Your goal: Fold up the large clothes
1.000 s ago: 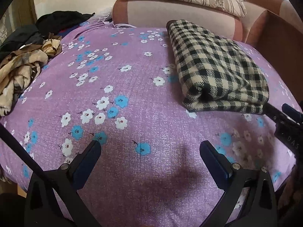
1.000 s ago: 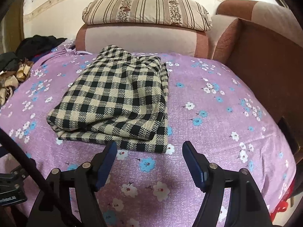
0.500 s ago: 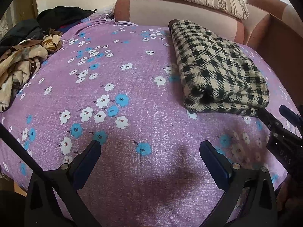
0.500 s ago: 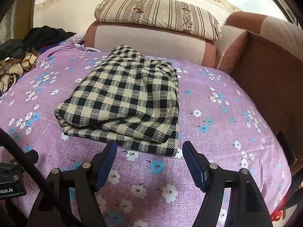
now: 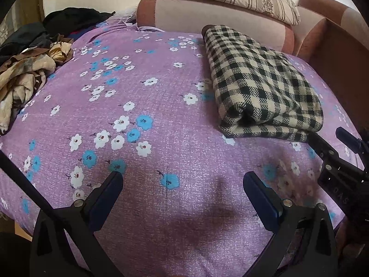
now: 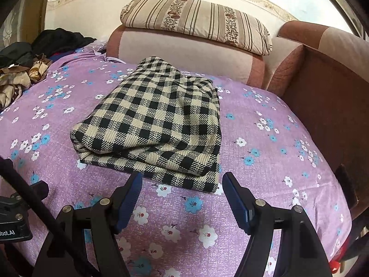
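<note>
Checked woven garment point(image 6: 156, 124), folded thick on the floral bed point(image 6: 265, 161): likely soft, floppy, best pinched at the near layered edge; left tool point(image 5: 183, 194) and right tool point(image 6: 182, 198) agape, empty.

Legible text, 2 items:
1. "DAS" – pale letters, partial, rest cut off/unreadable; on black body of right gripper point(image 5: 341, 184), seen at right edge of left wrist view.
2. "bot.AI" – white letters, start of word cropped by frame edge; on black body of left gripper point(image 6: 13, 221), lower-left corner of right wrist view.
No other labels, nos. or signs legible.
</note>
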`<move>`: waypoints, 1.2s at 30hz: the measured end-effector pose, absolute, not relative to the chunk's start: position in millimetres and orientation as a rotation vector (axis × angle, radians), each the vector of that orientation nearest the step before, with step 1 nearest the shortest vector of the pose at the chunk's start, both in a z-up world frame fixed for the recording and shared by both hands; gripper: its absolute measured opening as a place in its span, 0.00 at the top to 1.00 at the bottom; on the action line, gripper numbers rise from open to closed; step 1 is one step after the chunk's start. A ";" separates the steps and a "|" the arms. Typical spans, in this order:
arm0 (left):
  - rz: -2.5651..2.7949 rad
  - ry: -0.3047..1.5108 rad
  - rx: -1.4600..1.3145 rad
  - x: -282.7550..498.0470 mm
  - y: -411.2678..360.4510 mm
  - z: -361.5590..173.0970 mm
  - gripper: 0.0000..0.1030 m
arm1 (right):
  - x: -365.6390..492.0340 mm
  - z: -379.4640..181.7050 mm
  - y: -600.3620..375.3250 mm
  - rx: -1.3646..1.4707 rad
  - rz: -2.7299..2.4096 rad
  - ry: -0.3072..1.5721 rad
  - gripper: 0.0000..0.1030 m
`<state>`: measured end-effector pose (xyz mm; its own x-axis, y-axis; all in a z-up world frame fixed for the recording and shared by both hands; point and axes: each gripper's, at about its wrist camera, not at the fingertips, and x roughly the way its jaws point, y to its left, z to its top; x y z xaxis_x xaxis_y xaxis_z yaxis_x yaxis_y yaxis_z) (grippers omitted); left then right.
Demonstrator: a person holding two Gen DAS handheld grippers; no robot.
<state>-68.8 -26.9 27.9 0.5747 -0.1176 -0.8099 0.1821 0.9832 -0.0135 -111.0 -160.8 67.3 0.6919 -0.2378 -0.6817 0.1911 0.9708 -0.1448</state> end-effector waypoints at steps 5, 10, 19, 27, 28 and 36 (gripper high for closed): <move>-0.173 0.933 0.087 -70.1 -28.6 28.6 0.00 | -110.8 67.6 -162.8 -0.063 -0.242 0.771 0.26; -0.171 0.946 0.087 -68.8 -27.7 26.0 0.00 | -111.1 67.3 -163.1 -0.064 -0.240 0.772 0.25; -0.166 0.951 0.074 -67.4 -25.2 24.5 0.00 | -110.8 66.3 -163.2 -0.068 -0.239 0.774 0.23; -0.177 0.960 0.067 -66.7 -25.6 22.7 0.00 | -110.5 66.3 -164.2 -0.069 -0.241 0.769 0.23; -0.177 0.962 0.065 -66.9 -25.6 22.5 0.00 | -110.5 66.3 -164.2 -0.069 -0.241 0.769 0.23; -0.181 0.968 0.054 -66.7 -24.2 21.3 0.00 | -111.0 66.6 -163.2 -0.072 -0.241 0.772 0.22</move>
